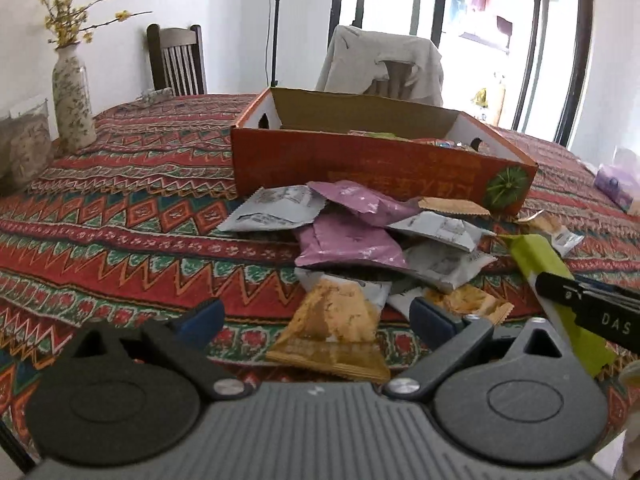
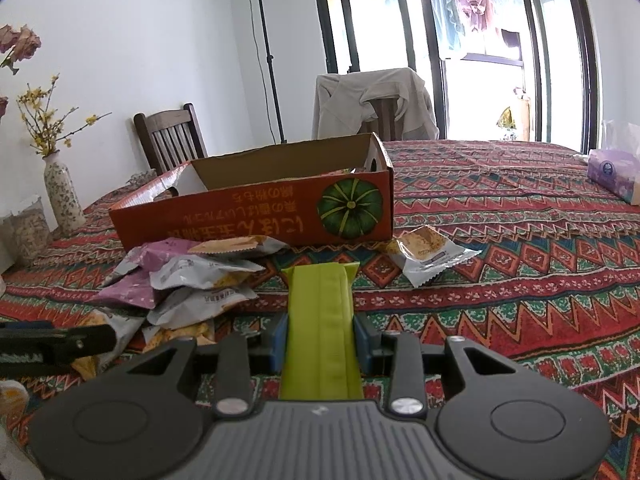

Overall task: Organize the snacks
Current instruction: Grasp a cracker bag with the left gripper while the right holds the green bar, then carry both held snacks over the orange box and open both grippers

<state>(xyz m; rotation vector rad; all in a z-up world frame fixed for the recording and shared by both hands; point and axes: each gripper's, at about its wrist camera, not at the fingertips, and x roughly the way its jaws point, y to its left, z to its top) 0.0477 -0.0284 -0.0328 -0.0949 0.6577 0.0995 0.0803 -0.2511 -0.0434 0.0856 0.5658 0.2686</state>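
The right gripper (image 2: 320, 340) squeezes a long green snack pack (image 2: 320, 320) between its blue pads. The pack sticks out forward, above the striped tablecloth (image 2: 520, 280). The orange box (image 2: 256, 216) with the pumpkin picture sits just behind, open on top, with a few snacks already showing inside.

The left gripper (image 1: 316, 316) has its fingers spread wide and holds nothing. It hangs over the pile of snacks (image 1: 360, 240), close above a yellow-brown pack (image 1: 336, 328).

The step now looks like putting the green pack in the box. To do it well, the right gripper should lift the pack higher than the near wall, carry it over the open middle, then let go low so it lands flat. A squashy pack can bend, so a slow move is best. One more snack (image 2: 424, 256) lies alone beside the box.
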